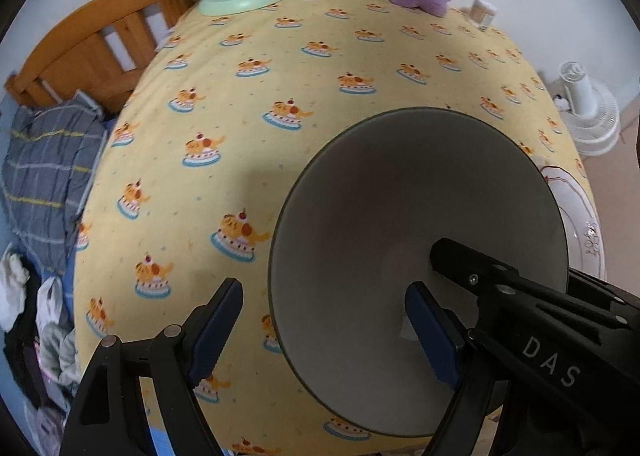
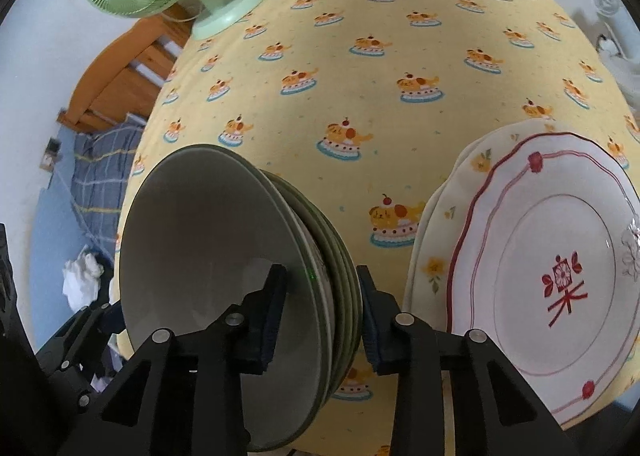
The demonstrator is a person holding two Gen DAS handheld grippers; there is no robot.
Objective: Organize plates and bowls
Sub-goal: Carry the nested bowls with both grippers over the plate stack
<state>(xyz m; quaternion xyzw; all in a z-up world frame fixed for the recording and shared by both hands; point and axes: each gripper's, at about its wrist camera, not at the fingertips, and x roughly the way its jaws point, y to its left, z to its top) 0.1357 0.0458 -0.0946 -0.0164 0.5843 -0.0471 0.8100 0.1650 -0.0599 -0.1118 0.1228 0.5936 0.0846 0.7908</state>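
The stack of grey-green bowls sits on the near part of the yellow tablecloth, and its right-hand rim runs straight between the fingers of my right gripper. One pad is inside the top bowl, the other outside the nested rims. The jaws are narrowed around that bundle of rims, but I cannot tell whether both pads press yet; a sliver of gap seems to show on the outer side. So the coming move turns on this: the rims lie dead ahead and below, edge-on between my fingers, not beside them.

My left gripper straddles the opposite, left rim of the same top bowl, its jaws wide apart, one pad outside over the cloth, the other inside the bowl, neither touching. Both hands are equally near; the right is the more committed.

Just right of the bowls, apart from them, lies the stack of plates, a red-trimmed one on top of a flowered one.

How many bowls are nested I can only guess from the rims. The stack's near edge is hidden behind my gripper bodies, and the plates are cut off at the frame's right edge.
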